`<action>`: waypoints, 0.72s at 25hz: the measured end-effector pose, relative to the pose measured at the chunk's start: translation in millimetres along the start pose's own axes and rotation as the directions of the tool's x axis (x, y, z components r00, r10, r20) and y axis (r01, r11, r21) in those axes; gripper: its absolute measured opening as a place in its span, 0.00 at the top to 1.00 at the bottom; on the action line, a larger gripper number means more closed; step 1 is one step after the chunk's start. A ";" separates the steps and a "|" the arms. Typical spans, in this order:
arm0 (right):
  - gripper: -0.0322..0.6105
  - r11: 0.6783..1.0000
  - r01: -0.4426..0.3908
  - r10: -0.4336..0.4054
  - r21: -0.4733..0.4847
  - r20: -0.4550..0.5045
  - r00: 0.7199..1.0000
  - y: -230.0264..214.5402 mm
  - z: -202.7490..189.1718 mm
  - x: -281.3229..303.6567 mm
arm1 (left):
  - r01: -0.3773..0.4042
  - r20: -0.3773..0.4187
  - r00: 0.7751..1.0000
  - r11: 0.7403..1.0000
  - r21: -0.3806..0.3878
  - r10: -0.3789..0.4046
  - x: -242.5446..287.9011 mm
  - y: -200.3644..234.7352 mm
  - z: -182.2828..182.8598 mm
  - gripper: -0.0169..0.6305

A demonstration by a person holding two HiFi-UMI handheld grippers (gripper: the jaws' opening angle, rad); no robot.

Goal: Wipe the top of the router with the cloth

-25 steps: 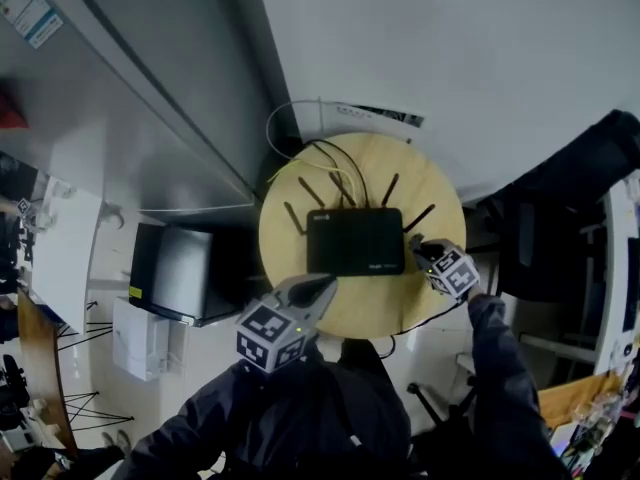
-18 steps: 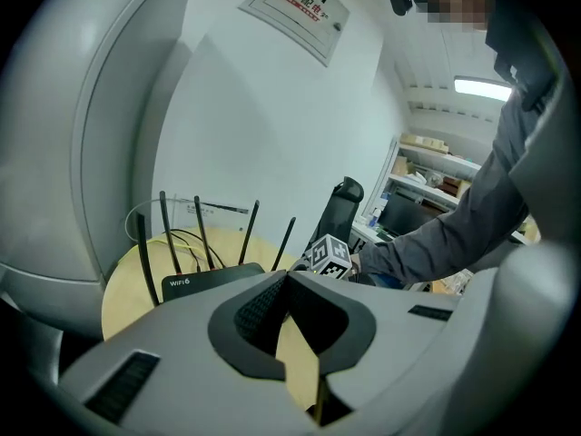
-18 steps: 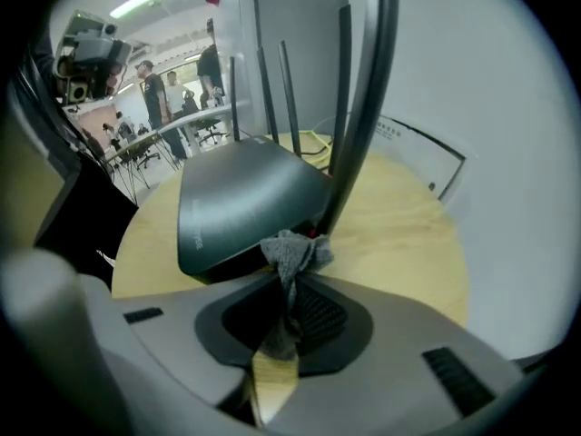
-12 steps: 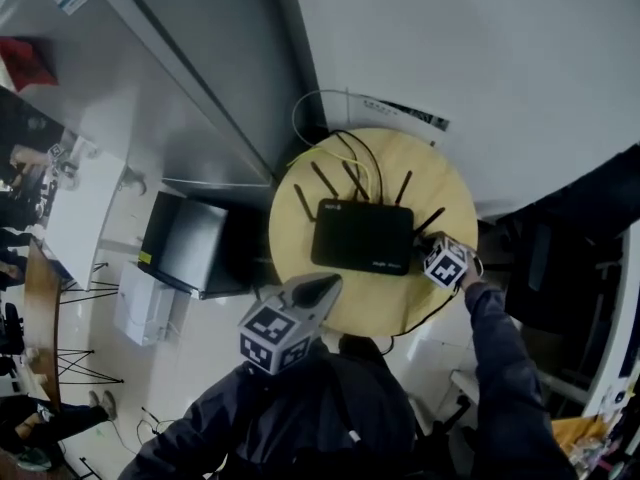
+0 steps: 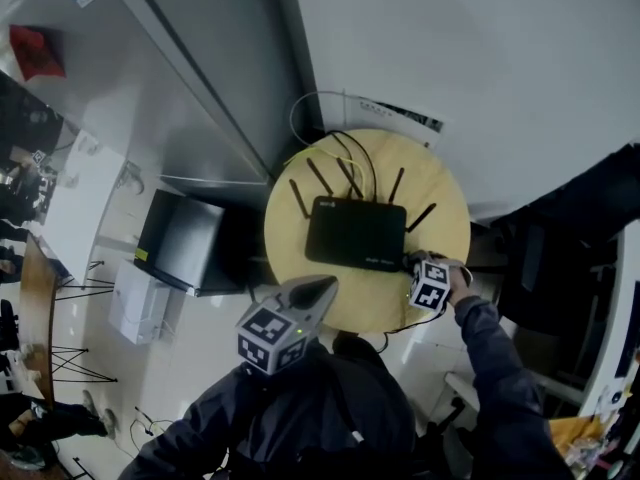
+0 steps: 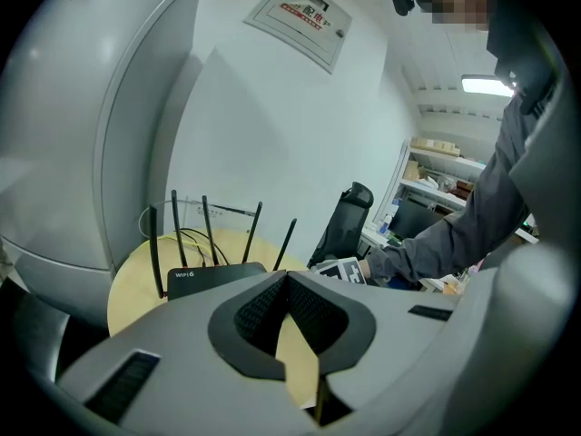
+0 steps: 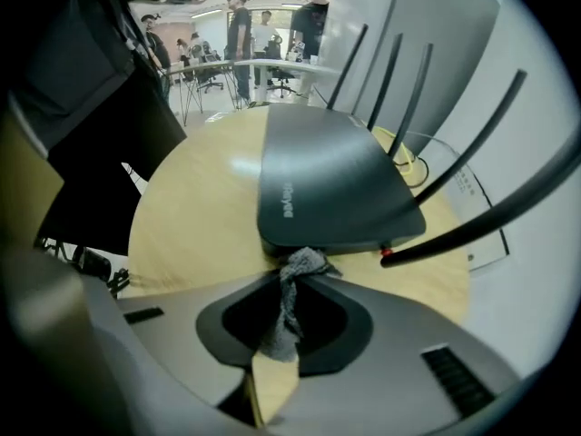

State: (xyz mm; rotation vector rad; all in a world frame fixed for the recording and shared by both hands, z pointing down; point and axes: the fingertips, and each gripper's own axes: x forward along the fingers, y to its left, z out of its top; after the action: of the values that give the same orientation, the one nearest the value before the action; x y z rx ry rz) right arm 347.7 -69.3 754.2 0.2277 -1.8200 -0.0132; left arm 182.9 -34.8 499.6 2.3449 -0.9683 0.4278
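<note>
The right gripper (image 7: 291, 287) pinches the cloth (image 7: 305, 262) against the router's (image 5: 355, 236) edge on the table (image 5: 441, 204) (left gripper (image 6: 287, 278) jaws pressed together, empty).

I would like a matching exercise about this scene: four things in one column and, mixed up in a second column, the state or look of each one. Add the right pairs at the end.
Things
1. router
2. cloth
3. left gripper
4. table

States
a. round, light wood
b. pinched in the jaws of the right gripper, close to the router's edge
c. black, flat on the table, antennas raised
d. jaws together, nothing between them

Pairs: 1-c, 2-b, 3-d, 4-a
</note>
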 end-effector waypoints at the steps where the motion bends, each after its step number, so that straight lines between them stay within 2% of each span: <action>1: 0.84 1.000 -0.007 0.007 -0.003 0.002 1.000 9.0 0.0 -1.1 | 0.002 0.000 1.000 1.000 -0.002 -0.002 -0.5 -2.2 -1.5 0.97; 6: 0.84 1.000 -0.009 0.009 0.000 0.006 1.000 37.6 3.5 -5.2 | 0.011 -0.002 1.000 1.000 -0.008 -0.011 -0.8 -12.3 -8.4 0.97; 8: 0.84 0.998 0.016 -0.015 0.068 -0.007 1.000 33.6 2.9 -6.9 | 0.015 -0.006 1.000 1.000 -0.009 -0.015 -1.3 -14.9 -11.1 0.97; 10: 0.84 0.982 0.029 -0.025 0.185 -0.023 0.999 29.6 1.0 -7.8 | 0.022 -0.012 1.000 1.000 -0.012 -0.022 -3.3 -17.1 -13.7 0.97; 13: 0.84 0.929 0.039 -0.025 0.368 -0.043 0.999 33.3 0.2 -4.4 | 0.027 -0.015 1.000 1.000 -0.014 -0.027 -8.7 -15.6 -16.2 0.97; 18: 0.84 0.792 0.028 -0.032 0.610 -0.005 0.999 41.7 23.2 -0.6 | 0.039 -0.011 0.999 0.999 -0.014 -0.039 -22.2 -2.1 -18.3 0.97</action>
State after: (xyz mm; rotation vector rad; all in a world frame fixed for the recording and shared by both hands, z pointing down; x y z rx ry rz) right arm 319.5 -31.0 752.9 0.7171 -1.7763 0.5664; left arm 167.7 -10.4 502.6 2.3422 -0.9162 0.4172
